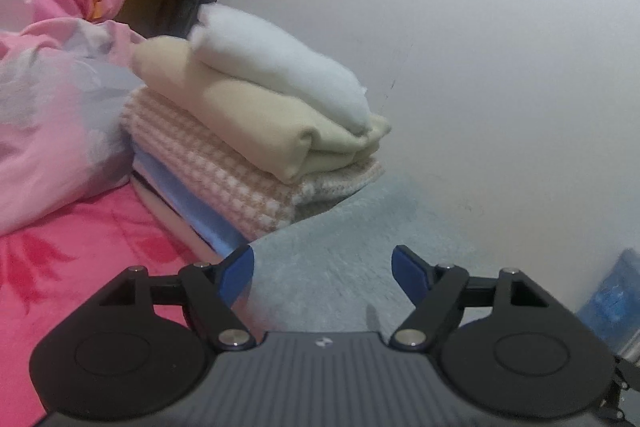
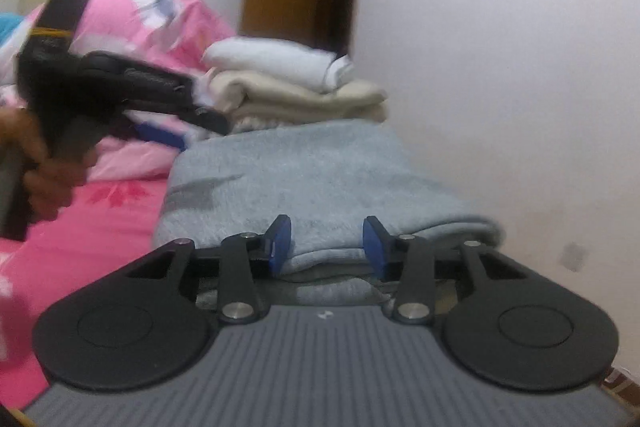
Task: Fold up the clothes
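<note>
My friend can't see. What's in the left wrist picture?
The left tool hangs open above a fluffy grey garment on a pink bed. Behind it, a stack of folded clothes sits beside the white wall.

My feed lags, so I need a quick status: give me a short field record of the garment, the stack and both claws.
garment: grey fleece garment, folded, flat on the pink bedsheet
stack: folded clothes against the wall, white piece on top
left claw: open, above the far end of the garment, holding nothing
right claw: open, its fingers on either side of the garment's near folded edge
quilt: pink floral quilt beside the stack
</note>
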Motion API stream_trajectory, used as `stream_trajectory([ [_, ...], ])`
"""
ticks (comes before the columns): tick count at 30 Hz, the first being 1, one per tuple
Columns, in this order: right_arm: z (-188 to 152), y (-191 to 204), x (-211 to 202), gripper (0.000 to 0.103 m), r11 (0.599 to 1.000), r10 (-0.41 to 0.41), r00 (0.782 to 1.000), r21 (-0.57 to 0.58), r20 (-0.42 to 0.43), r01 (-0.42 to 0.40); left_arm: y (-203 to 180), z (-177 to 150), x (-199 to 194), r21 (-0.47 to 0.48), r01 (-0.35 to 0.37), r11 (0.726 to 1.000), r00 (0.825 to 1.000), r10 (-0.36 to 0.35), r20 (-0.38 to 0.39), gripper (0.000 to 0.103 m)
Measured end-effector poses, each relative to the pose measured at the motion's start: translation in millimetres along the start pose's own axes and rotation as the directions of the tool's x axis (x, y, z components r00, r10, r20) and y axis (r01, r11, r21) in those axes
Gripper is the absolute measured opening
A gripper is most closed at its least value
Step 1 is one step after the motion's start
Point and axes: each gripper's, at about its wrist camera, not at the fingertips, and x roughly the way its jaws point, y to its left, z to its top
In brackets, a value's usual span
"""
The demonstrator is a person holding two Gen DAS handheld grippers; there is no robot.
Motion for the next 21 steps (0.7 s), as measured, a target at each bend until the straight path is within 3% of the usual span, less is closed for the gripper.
stream_trajectory([
  [2, 1.4, 16.8, -20.3, 0.046, 1.000, 0.028, 0.999, 0.004, 0.023, -0.028, 5.0, 2.7, -25.1, 0.013, -0.018, 1.000, 1.000, 0.017, 0.015, 0.080],
  [5, 2.8, 42.3, -50.2, 0.048, 0.997, 0.072, 0.996, 0.015, 0.045, -0.073, 5.3, -0.4, -71.4, 0.049, -0.072, 0.996, 0.997, 0.072, -0.007, 0.080],
  [7, -1.9, 61.0, -66.5, 0.051, 0.991, 0.120, 0.992, 0.065, -0.022, -0.119, 4.1, -10.2, -107.4, 0.086, -0.075, 0.993, 0.997, 0.077, -0.028, 0.081],
  [10, -15.5, 84.3, -100.9, 0.064, 0.975, 0.181, 0.979, 0.151, -0.093, -0.165, -0.2, -31.3, -159.7, 0.142, -0.063, 0.988, 0.997, 0.070, -0.045, 0.093],
  [14, -22.6, 107.6, -139.8, 0.081, 0.980, 0.125, 0.980, 0.174, -0.155, -0.097, -7.4, -59.8, -217.6, 0.187, -0.055, 0.981, 0.995, 0.068, -0.066, 0.098],
  [21, -27.7, 143.2, -192.0, 0.094, 0.980, 0.000, 0.971, 0.193, -0.240, 0.048, -25.8, -98.3, -280.6, 0.209, -0.110, 0.972, 0.992, 0.119, -0.030, 0.103],
])
